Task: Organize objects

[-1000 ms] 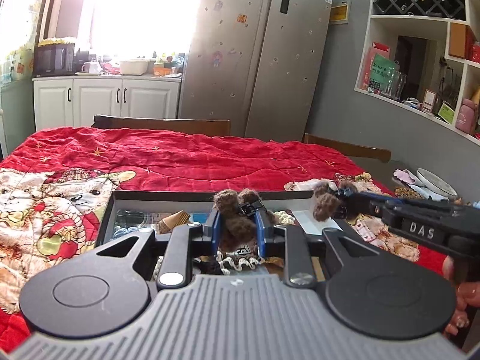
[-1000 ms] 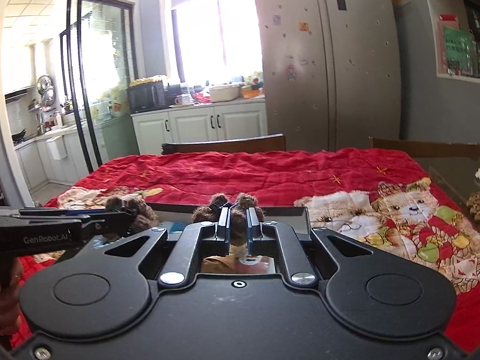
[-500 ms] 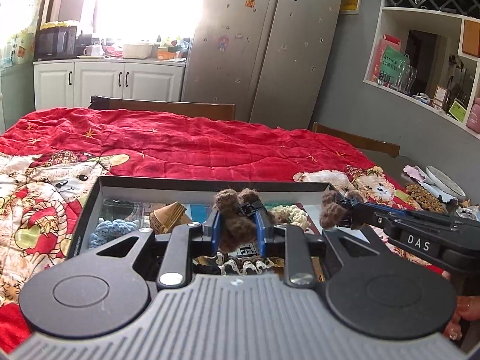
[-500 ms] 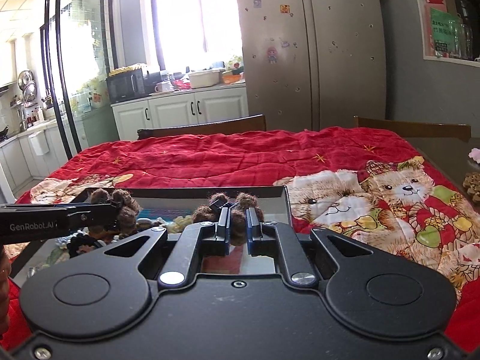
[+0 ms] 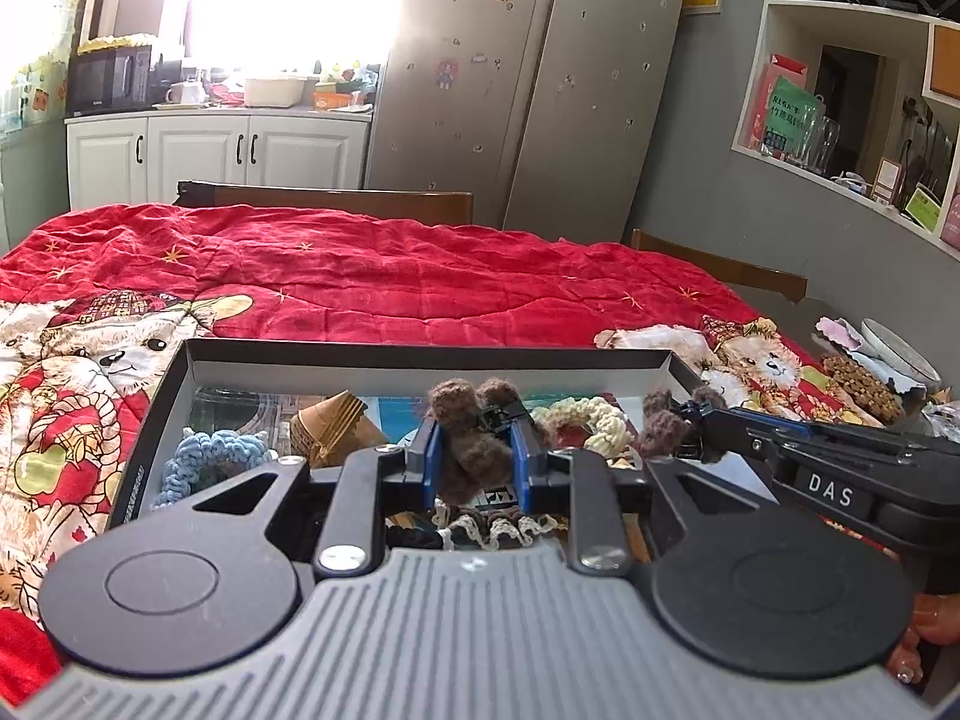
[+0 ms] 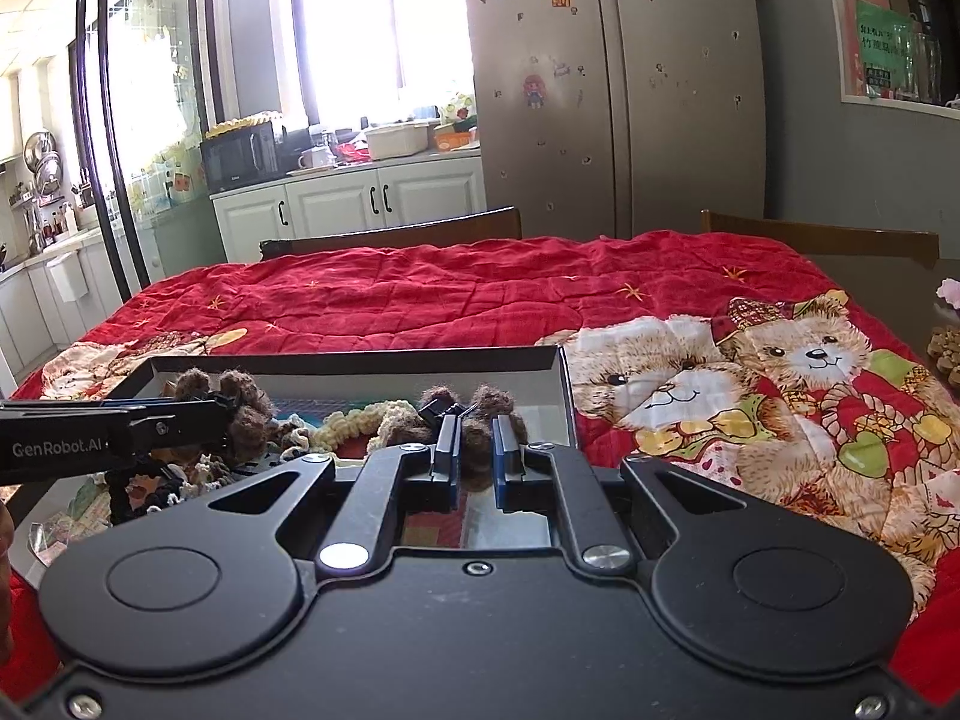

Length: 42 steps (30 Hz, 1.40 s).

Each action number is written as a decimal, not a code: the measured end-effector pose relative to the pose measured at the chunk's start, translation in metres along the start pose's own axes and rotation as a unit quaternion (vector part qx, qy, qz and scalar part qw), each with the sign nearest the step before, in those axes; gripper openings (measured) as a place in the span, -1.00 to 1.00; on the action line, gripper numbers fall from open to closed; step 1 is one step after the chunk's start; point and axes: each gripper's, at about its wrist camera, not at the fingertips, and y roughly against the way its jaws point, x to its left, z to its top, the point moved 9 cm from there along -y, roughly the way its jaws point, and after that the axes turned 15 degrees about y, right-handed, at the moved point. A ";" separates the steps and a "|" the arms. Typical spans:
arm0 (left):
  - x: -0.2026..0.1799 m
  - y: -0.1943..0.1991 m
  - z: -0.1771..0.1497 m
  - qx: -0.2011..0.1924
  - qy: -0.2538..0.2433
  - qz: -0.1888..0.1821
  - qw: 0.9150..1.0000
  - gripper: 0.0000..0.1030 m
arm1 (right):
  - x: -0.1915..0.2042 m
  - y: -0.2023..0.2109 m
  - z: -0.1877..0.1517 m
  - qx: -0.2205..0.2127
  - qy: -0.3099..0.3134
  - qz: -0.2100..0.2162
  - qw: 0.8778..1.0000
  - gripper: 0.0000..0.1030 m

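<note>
My left gripper (image 5: 475, 453) is shut on a brown crocheted piece (image 5: 468, 444) and holds it over the shallow black box (image 5: 420, 354). My right gripper (image 6: 477, 450) is shut on a second brown crocheted piece (image 6: 477, 420) over the box's right part (image 6: 561, 384). Each gripper shows from the side in the other's view: the right one (image 5: 678, 426), the left one (image 6: 240, 414). In the box lie a blue crocheted ring (image 5: 210, 456), a tan pleated paper piece (image 5: 333, 426), a cream crocheted ring (image 5: 588, 417) and a lace-edged piece (image 5: 498, 525).
The box sits on a red bear-print quilt (image 5: 360, 276) over the table. Wooden chair backs (image 5: 336, 201) stand at the far side. A plate (image 5: 900, 348) and a brown mat (image 5: 858, 384) lie at the right edge. A fridge (image 5: 528, 78) and cabinets stand behind.
Both grippers have lowered and tipped down toward the box, still shut on their brown pieces. More of the box's inside shows now.
</note>
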 end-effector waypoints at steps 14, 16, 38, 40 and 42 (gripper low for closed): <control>0.004 -0.009 -0.005 0.017 -0.001 0.006 1.000 -0.46 | 0.002 -0.013 -0.007 0.016 0.002 0.007 1.000 -0.80; 0.004 -0.010 -0.006 0.018 -0.001 0.007 1.000 -0.46 | 0.002 -0.014 -0.008 0.018 0.001 0.008 1.000 -0.80; 0.011 -0.017 -0.013 0.037 0.003 0.019 0.999 -0.35 | 0.006 -0.021 -0.013 0.032 0.001 0.015 0.999 -0.78; 0.011 -0.017 -0.013 0.037 0.004 0.019 0.999 -0.25 | 0.005 -0.021 -0.013 0.032 0.000 0.014 0.999 -0.75; 0.010 -0.016 -0.013 0.035 0.004 0.018 0.999 -0.25 | 0.005 -0.021 -0.013 0.031 0.000 0.012 0.999 -0.74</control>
